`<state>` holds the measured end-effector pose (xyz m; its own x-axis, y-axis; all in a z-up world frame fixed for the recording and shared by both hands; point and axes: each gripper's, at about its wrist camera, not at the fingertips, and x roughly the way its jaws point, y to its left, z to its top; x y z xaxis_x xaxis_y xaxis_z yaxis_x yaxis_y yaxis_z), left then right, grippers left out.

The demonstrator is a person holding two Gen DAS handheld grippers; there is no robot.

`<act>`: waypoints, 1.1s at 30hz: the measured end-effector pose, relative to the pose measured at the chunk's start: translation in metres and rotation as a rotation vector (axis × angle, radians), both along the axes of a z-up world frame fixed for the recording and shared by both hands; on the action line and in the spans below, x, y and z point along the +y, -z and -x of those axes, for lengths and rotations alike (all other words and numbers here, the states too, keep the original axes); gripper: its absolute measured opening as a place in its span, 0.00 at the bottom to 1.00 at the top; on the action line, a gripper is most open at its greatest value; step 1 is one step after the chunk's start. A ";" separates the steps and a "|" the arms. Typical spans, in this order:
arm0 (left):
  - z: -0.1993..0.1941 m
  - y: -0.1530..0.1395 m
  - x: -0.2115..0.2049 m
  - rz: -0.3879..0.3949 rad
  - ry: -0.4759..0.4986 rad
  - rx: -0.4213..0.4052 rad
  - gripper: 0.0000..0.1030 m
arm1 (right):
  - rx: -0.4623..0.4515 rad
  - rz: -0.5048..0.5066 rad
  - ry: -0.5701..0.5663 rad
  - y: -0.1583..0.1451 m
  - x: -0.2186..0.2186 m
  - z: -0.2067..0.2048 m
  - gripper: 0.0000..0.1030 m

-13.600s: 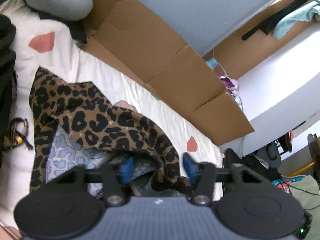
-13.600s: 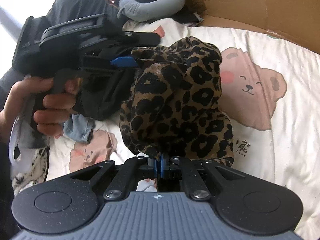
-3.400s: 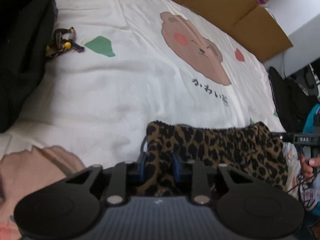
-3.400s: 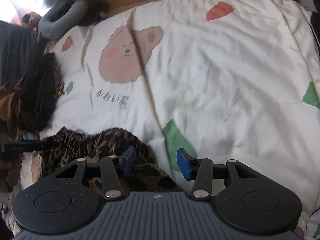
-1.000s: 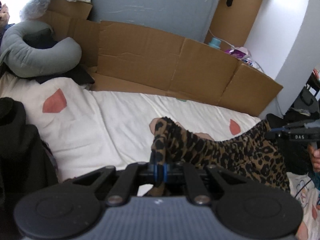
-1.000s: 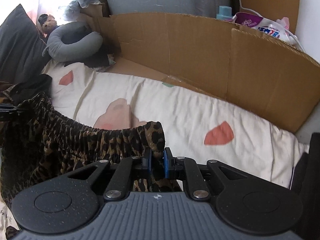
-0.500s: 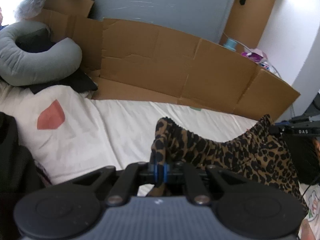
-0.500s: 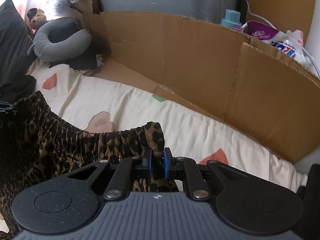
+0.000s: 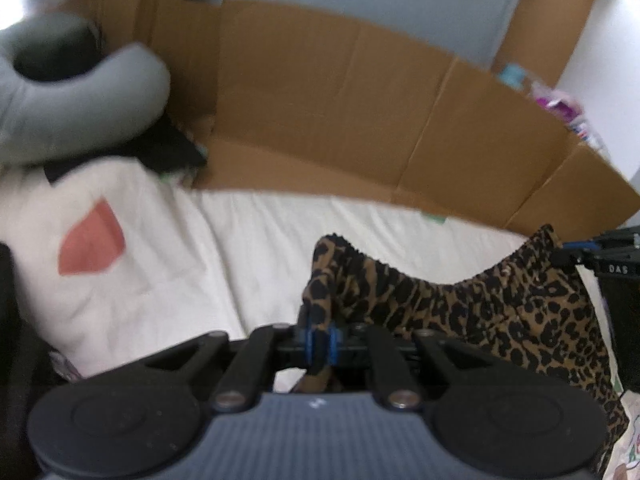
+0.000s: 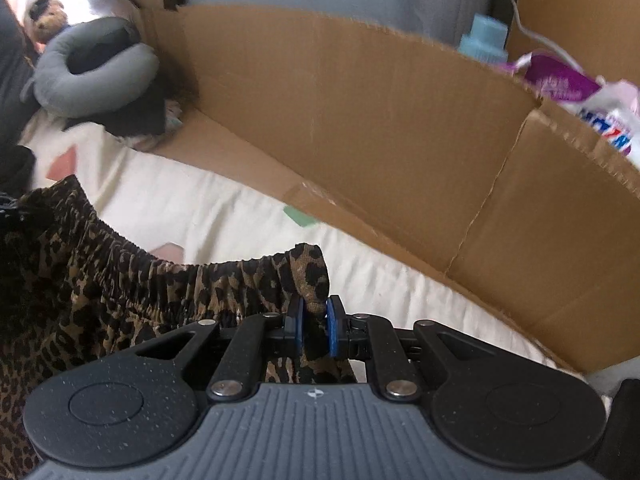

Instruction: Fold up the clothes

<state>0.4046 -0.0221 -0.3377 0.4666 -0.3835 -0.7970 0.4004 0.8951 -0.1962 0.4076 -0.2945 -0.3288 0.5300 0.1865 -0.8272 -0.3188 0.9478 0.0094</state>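
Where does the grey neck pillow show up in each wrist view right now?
Left wrist view: the grey neck pillow lies at the upper left edge, blurred, on the bed's far corner.
Right wrist view: the pillow is at the upper left, with a small plush toy behind it.
Shared landmark: the brown cardboard wall runs along the bed's far side, starting right beside the pillow.
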 end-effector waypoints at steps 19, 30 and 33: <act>0.068 -0.018 -0.019 -0.017 0.018 -0.005 0.37 | 0.094 -0.113 0.104 0.009 -0.060 0.058 0.40; 0.148 -0.033 -0.027 0.026 0.086 0.062 0.37 | 0.099 -0.121 0.144 0.007 -0.108 0.139 0.40; 0.170 -0.033 -0.023 0.041 0.079 0.088 0.37 | 0.099 -0.110 0.156 0.006 -0.116 0.158 0.40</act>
